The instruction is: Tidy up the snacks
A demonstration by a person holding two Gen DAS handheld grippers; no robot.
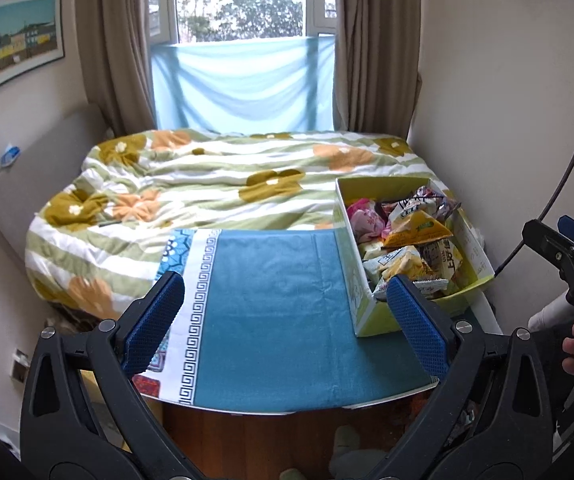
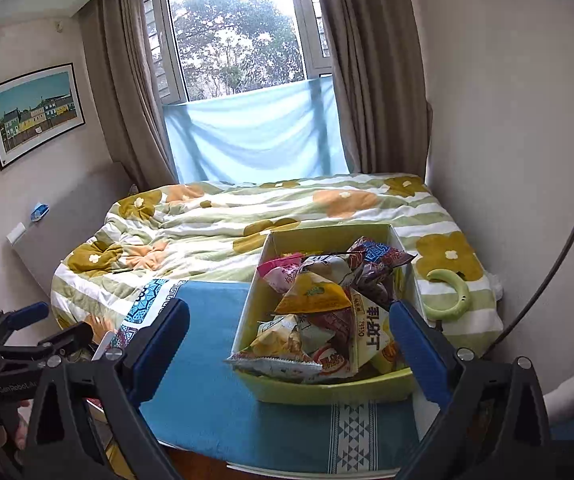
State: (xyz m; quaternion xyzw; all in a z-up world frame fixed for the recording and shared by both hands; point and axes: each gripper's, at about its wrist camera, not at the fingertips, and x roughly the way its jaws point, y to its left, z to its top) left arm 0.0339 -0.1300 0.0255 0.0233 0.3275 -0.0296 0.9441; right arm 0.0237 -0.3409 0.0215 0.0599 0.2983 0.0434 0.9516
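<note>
Snack packets (image 2: 319, 312) heaped in a yellow-green box (image 2: 327, 390) on the bench.

The box stands on the teal cloth (image 1: 271, 312) that covers the bench, at the cloth's right side, its far end against the flowered bed quilt (image 1: 191, 184). A pale green ring (image 2: 449, 296) lies on the quilt just right of the box. The left gripper (image 1: 285, 312) hangs over the bare cloth left of the box, jaws released and holding nothing. The right gripper (image 2: 289, 344) hangs above the box, jaws spread wide and empty, straddling its near end.
</note>
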